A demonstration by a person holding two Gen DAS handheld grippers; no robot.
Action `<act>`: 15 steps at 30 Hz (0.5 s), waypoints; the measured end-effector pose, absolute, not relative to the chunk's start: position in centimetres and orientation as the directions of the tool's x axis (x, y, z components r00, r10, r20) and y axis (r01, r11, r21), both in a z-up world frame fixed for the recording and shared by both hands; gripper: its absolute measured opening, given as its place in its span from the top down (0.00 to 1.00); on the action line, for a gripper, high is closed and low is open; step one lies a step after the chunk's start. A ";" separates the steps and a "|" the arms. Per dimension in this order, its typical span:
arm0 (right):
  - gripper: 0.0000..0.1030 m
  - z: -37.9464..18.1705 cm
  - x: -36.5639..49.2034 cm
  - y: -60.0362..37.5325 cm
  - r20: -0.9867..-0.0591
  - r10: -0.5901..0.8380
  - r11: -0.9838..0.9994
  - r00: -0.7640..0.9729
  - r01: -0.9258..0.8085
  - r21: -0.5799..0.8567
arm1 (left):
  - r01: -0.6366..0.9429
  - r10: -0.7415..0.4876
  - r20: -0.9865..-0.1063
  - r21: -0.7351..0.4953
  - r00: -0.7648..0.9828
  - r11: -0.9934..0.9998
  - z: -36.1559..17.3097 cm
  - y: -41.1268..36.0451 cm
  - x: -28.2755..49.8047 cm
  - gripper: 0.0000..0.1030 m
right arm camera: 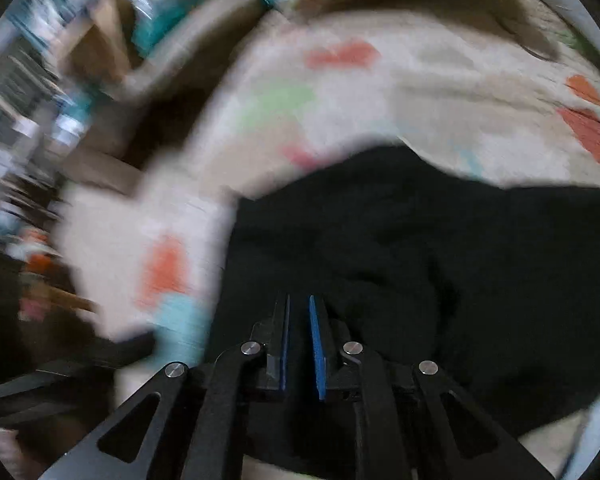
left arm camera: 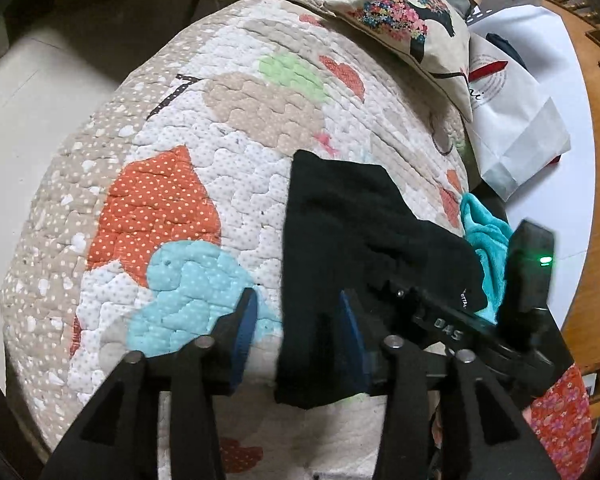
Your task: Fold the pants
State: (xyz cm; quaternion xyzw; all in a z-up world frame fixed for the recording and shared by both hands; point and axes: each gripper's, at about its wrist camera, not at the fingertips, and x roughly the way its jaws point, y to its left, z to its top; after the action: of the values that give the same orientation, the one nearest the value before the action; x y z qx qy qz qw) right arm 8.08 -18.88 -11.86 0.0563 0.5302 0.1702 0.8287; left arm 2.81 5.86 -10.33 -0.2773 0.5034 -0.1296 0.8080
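Note:
Black pants (left arm camera: 340, 216) lie on a quilted patchwork bedspread (left arm camera: 220, 120). In the left wrist view my left gripper (left arm camera: 298, 312) is open, with the pants' left edge between its blue pads and not pinched. The right gripper's body lies on the pants at the right of that view. In the blurred right wrist view the pants (right arm camera: 420, 260) fill the lower half; my right gripper (right arm camera: 300, 312) has its pads close together with black cloth between them.
A floral cushion (left arm camera: 404, 28) and a white paper bag (left arm camera: 512, 120) lie at the far right of the bed. A teal towel (left arm camera: 484, 240) sits beside the pants. The floor lies to the left.

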 end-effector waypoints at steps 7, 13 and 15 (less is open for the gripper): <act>0.86 -9.0 7.1 -19.8 -0.833 0.218 0.973 0.508 -0.176 0.148 | -0.033 -0.522 -0.748 -0.585 0.410 0.811 -12.5 3.7 3.5 0.55; 0.32 -5.7 8.5 -14.1 -0.795 0.329 0.913 0.509 -0.388 0.130 | 0.018 -0.540 -0.729 -0.589 0.420 0.808 -13.6 1.6 3.2 0.48; 0.32 -5.9 9.6 -11.7 -0.812 0.307 0.896 0.497 -0.438 0.071 | 0.059 -0.548 -0.735 -0.576 0.399 0.815 -13.7 0.8 3.0 0.53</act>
State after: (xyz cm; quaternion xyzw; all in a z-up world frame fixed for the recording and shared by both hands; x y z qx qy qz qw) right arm 9.60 -11.70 -5.88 -0.0724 0.4526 0.2159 0.8622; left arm 3.01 0.76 -13.69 -0.2378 0.5145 -0.1893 0.8018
